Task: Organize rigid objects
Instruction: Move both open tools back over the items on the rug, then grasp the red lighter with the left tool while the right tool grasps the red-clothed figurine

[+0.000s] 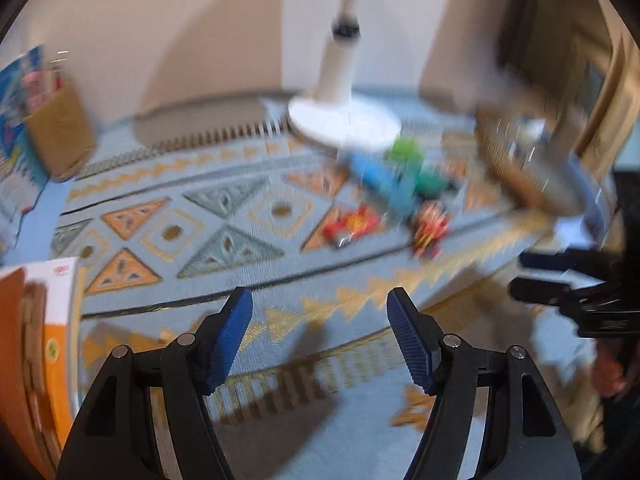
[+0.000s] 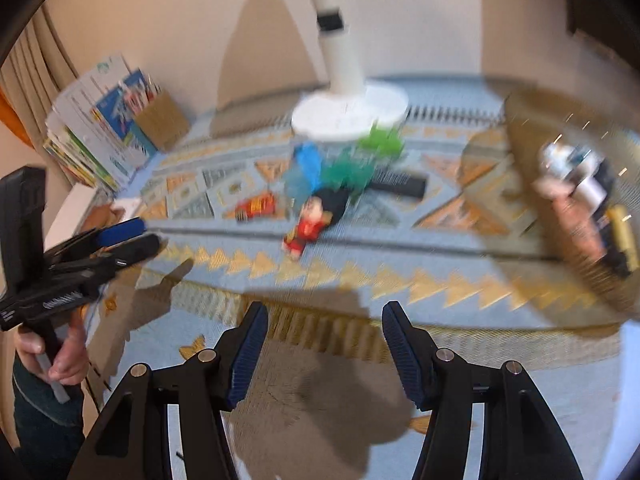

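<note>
Both views are motion-blurred. A cluster of toys lies on the patterned rug: a red toy car (image 1: 351,222) (image 2: 256,207), a red figure (image 1: 430,226) (image 2: 306,226), a blue toy (image 1: 382,182) (image 2: 308,168), green toys (image 1: 406,156) (image 2: 380,142) and a black bar (image 2: 400,184). A woven basket (image 1: 520,160) (image 2: 576,216) at the right holds several objects. My left gripper (image 1: 320,332) is open and empty above the rug, short of the toys. My right gripper (image 2: 322,344) is open and empty too. Each gripper shows in the other's view, the right one (image 1: 536,276) and the left one (image 2: 132,236).
A white lamp stand (image 1: 344,120) (image 2: 350,112) rises behind the toys. A cardboard box with books (image 1: 56,132) (image 2: 120,128) stands at the left by the wall. An orange and white box (image 1: 48,340) lies near left. A curtain (image 1: 600,92) hangs at the right.
</note>
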Motion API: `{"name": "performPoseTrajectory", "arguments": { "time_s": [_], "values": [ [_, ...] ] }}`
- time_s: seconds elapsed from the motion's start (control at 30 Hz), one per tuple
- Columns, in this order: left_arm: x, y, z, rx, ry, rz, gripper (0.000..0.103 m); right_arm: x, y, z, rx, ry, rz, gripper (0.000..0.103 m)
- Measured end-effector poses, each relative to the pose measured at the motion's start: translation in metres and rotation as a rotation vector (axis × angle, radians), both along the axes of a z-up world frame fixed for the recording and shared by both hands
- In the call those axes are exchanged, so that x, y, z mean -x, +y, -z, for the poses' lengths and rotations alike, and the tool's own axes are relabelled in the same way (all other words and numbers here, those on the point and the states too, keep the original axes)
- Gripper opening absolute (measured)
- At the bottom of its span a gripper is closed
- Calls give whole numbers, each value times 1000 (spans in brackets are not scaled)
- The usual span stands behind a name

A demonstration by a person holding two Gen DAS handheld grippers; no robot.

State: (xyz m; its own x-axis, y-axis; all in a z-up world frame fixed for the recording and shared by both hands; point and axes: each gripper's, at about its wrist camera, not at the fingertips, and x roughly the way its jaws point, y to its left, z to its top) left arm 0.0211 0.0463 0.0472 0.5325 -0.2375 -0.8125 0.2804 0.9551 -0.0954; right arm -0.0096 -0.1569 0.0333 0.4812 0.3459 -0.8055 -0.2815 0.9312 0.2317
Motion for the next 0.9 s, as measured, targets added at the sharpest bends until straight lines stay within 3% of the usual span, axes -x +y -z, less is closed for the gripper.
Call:
{"name": "performPoseTrajectory", "arguments": {
  "time_s": [0.07, 0.3, 0.37, 0.4, 0.7, 0.8, 0.9],
  "values": [
    [-11, -4, 13, -45, 5, 28, 68, -5, 8, 6, 36, -23, -3, 58],
    [-58, -28, 23, -80, -16, 137, 67, -54, 22, -1, 13, -51, 24, 58],
    [-67, -32, 28, -73, 13, 167, 58, -65, 29, 5, 20, -39, 23, 58],
    [-68, -34, 29, -69, 12, 172, 57, -66, 32, 7, 20, -36, 18, 58],
    [-69, -54, 31, -91, -5, 221, 56, -70, 34, 20, 21, -62, 32, 43],
    [-68, -61, 29, -84, -14, 206, 28, -63, 27, 19, -36, -45, -11, 27],
    [-54, -69, 30, -128, -39, 182, 22, -48, 16, 16, -45, -55, -33, 20]
  ]
}}
